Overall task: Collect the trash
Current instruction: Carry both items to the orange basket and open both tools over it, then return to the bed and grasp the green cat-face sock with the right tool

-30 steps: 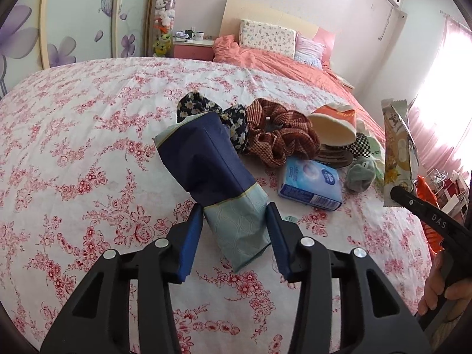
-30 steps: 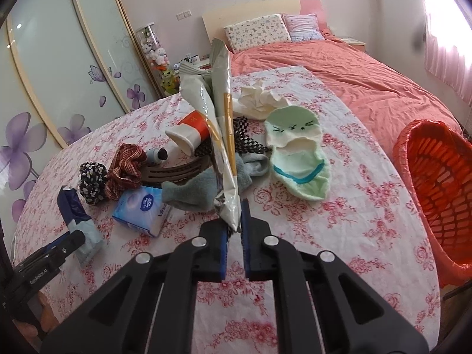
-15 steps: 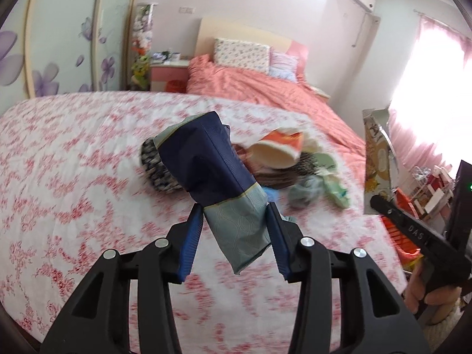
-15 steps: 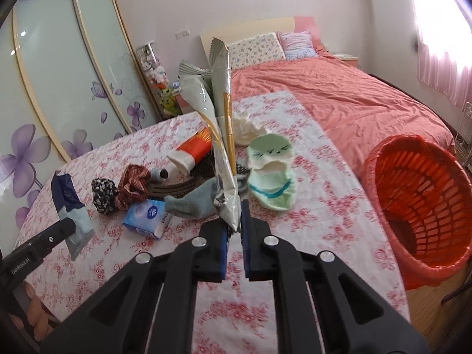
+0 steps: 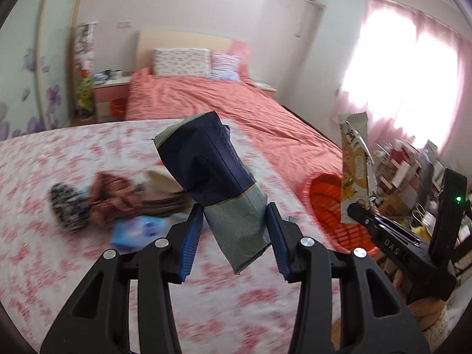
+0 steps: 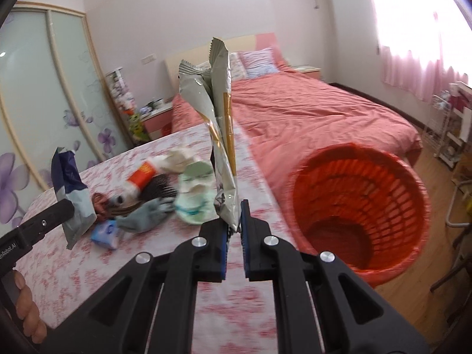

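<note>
Crinkly silver foil snack wrapper [image 6: 221,135] & navy-grey plastic pouch [image 5: 224,188]: light, floppy, slippery, so right gripper [image 6: 234,230] & left gripper [image 5: 234,236] each pinch theirs at bottom edge.

A silver wrapper [image 6: 221,135] is held upright in the right tongs [image 6: 234,231].
An orange basket [image 6: 358,203] is seen to their right; clutter is spread on the floral desk [image 6: 73,265] to their left.

The left gripper [image 5: 234,234], black with blue pads, stands raised with its jaws clamped on a navy-and-grey wrapper. The right gripper [image 6: 234,236] is nearly closed, pinching a silvery foil wrapper upright. Bare fingers [image 6: 28,315] grip the left handle.
</note>
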The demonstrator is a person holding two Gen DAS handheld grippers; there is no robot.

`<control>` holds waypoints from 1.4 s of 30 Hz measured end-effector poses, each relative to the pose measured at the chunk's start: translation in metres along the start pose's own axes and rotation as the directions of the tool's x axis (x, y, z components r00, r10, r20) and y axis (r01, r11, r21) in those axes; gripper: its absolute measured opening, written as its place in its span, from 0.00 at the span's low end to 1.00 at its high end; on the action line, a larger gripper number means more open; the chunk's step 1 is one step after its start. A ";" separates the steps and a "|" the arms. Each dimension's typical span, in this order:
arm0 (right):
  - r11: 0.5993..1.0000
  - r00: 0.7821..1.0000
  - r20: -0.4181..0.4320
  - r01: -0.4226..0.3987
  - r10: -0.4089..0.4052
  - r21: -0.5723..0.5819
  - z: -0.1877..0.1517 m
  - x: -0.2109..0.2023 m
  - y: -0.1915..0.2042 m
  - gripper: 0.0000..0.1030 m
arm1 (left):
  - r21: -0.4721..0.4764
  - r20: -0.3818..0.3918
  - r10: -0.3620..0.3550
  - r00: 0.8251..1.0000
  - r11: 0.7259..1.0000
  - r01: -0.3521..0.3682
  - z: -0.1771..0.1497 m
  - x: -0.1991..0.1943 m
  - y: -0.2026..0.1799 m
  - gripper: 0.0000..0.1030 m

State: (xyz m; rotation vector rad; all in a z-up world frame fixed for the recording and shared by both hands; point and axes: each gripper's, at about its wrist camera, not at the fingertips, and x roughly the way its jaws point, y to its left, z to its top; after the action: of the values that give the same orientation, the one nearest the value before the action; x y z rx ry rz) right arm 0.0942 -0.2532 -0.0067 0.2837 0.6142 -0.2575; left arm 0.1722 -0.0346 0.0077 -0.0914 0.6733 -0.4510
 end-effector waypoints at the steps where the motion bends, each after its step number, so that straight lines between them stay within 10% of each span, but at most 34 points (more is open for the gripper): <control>1: 1.000 1.000 0.003 0.016 -0.016 0.009 0.001 -0.001 -0.008 0.09 | 0.015 -0.006 -0.018 1.000 1.000 0.018 0.001 0.006 -0.008 0.44; 21: 0.959 0.985 -0.035 0.172 -0.169 0.224 0.002 0.024 -0.156 0.13 | 0.241 -0.213 -0.230 0.950 0.930 0.279 0.005 0.125 -0.164 0.44; 25: 0.949 0.983 -0.043 0.186 -0.181 0.256 -0.001 0.031 -0.170 0.27 | 0.257 -0.235 -0.185 0.954 0.935 0.245 0.002 0.140 -0.174 0.67; 34: 0.947 0.972 -0.032 0.234 -0.232 0.220 -0.004 0.029 -0.167 0.61 | 0.244 -0.217 -0.032 0.976 0.966 0.086 -0.002 0.130 -0.139 0.74; 42: 0.973 0.980 -0.034 0.197 -0.194 0.117 -0.003 0.034 -0.115 0.69 | 0.207 -0.098 0.148 0.984 0.970 -0.126 -0.012 0.080 -0.069 0.74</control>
State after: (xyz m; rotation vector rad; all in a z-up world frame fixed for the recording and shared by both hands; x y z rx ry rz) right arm 0.0827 -0.3639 -0.0501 0.3421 0.6508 -0.4825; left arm 0.1945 -0.1306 -0.0325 0.1718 0.7362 -0.3902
